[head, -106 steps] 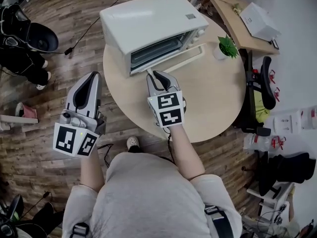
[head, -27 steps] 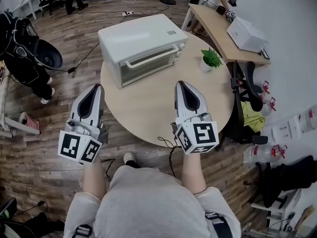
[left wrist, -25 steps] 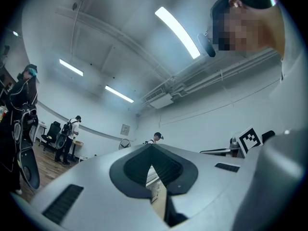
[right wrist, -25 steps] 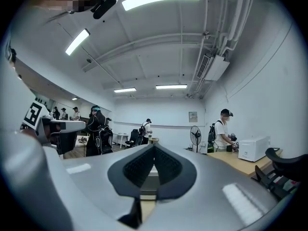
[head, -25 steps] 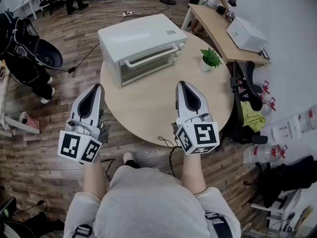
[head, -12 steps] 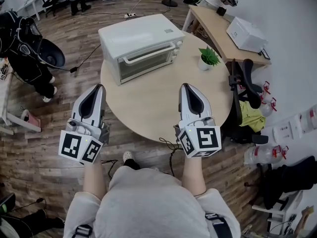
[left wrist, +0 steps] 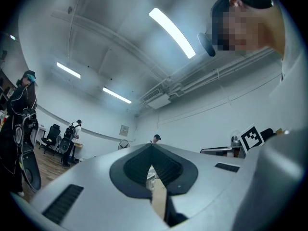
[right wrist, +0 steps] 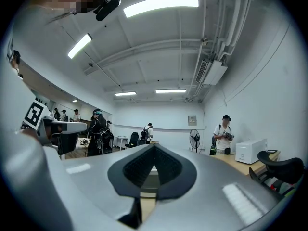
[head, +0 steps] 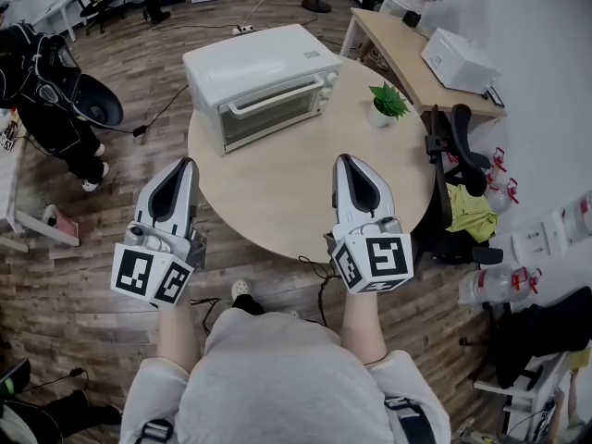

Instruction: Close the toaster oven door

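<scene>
Swung shut since earlier, the toaster oven door [head: 277,109] sits at the far side of the table [head: 277,197], the right gripper [head: 348,162] backed to its near edge. It and the left gripper [head: 185,166] are clamped empty; the task looks done, nothing more needed.

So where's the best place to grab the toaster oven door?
Probably the long handle bar across the top of the door, near its middle. Come from the front, one tool jaw above and one below: the bar lies level and seems to stand off the door.
</scene>
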`<state>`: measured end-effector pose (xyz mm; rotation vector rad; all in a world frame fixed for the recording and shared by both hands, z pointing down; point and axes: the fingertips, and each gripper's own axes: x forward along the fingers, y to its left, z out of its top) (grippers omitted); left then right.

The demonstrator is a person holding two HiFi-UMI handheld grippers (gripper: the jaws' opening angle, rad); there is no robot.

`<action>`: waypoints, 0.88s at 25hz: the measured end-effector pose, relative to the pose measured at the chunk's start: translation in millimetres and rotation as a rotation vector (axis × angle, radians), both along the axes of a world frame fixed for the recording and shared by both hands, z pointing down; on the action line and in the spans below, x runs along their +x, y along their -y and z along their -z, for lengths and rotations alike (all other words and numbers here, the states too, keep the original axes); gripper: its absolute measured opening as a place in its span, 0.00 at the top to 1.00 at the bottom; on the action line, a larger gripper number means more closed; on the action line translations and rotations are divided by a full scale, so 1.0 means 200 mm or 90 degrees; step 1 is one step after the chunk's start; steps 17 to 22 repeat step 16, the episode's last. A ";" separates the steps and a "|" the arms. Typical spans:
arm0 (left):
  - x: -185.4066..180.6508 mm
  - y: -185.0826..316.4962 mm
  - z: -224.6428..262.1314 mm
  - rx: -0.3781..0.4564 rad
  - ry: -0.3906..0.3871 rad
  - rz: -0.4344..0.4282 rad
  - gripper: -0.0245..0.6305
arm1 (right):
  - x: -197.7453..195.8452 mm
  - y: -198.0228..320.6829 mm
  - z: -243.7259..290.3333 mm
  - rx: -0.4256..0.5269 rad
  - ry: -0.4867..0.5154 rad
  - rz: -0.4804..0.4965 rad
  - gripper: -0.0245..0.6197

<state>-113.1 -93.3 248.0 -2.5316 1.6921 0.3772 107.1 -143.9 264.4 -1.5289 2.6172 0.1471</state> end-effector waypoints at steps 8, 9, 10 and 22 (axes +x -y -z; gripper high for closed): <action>0.01 -0.02 0.01 0.004 0.001 0.000 0.95 | -0.01 -0.02 0.02 0.005 0.000 0.006 0.95; 0.01 -0.02 0.01 0.004 0.001 0.000 0.95 | -0.01 -0.02 0.02 0.006 0.000 0.007 0.95; 0.00 -0.02 0.01 0.004 0.001 0.000 0.95 | -0.01 -0.02 0.02 0.007 0.000 0.007 0.95; 0.00 -0.01 0.01 0.006 0.003 -0.002 0.95 | -0.02 -0.01 0.02 0.009 -0.002 0.010 0.95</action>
